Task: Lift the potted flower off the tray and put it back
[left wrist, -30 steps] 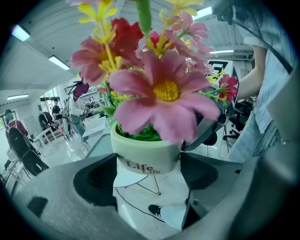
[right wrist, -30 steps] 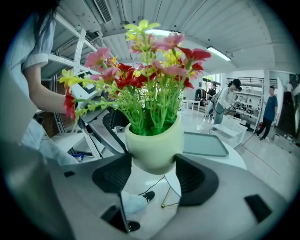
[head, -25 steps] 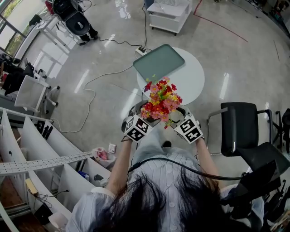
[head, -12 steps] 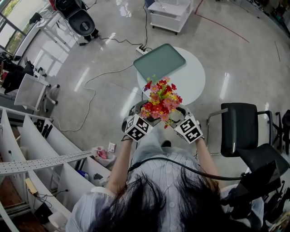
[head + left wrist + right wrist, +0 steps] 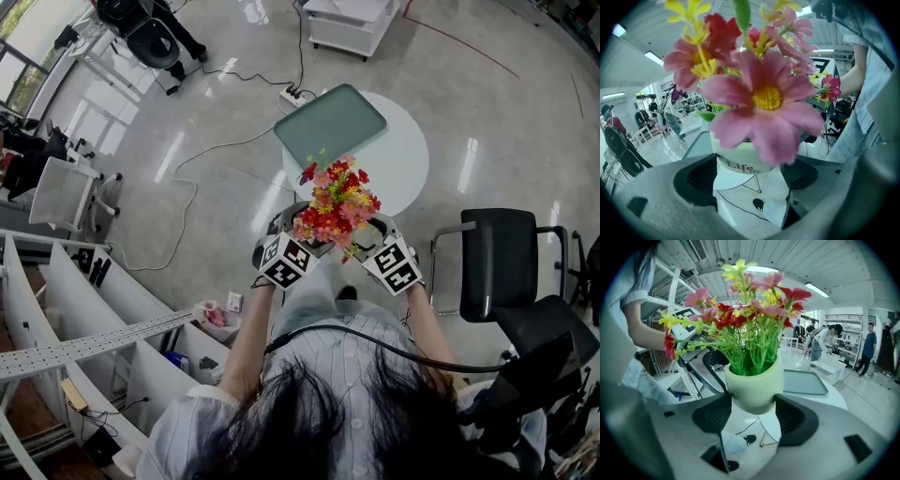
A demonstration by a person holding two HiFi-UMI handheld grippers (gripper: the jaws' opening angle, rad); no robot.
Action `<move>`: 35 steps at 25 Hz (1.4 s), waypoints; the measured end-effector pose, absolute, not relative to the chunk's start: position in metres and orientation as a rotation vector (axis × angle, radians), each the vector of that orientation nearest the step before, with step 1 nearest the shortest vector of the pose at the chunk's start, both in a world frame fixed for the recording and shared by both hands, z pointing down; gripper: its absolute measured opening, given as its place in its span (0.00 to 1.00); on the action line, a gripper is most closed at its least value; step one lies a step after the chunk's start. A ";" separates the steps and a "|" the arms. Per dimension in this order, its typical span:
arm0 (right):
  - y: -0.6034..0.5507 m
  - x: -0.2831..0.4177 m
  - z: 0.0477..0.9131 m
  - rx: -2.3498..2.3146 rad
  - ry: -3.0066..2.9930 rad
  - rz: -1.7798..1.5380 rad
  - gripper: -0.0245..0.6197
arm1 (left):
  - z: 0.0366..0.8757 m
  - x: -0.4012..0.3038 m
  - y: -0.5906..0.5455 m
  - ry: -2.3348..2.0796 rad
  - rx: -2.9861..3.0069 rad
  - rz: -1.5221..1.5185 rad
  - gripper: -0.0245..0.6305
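The potted flower (image 5: 335,206), red, pink and yellow blooms in a pale green pot (image 5: 754,383), hangs in the air between both grippers, close to the person's chest. My left gripper (image 5: 746,174) is shut on the pot, which reads "Life" (image 5: 739,165). My right gripper (image 5: 754,416) is shut on the pot from the opposite side. In the head view the left gripper (image 5: 284,258) and right gripper (image 5: 389,261) flank the blooms, which hide the pot. The grey-green tray (image 5: 330,124) lies bare on the round white table (image 5: 398,164), ahead of the flower.
A black chair (image 5: 497,267) stands to the right of the table. A power strip and cables (image 5: 291,94) run over the glossy floor behind the table. White shelving (image 5: 84,309) lies at the left, a white cart (image 5: 349,21) at the back. People stand far off (image 5: 869,345).
The flower and both grippers hold almost the same place near the chest; the view has shifted slightly, and the tray and table sit a little further up-right.
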State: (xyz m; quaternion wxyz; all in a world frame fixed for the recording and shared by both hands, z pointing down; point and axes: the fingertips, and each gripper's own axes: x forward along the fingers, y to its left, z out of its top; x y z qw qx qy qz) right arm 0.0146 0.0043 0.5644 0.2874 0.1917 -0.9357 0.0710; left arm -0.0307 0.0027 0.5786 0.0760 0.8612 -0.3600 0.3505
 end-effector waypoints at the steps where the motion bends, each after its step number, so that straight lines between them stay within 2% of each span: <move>1: -0.001 0.014 0.565 0.517 -2.497 0.196 0.51 | 0.579 -0.032 -0.002 -1.072 2.583 1.054 0.66; 35: -0.234 -0.039 0.595 0.713 -2.354 0.301 0.50 | 0.600 -0.083 -0.245 -0.763 2.724 1.095 0.66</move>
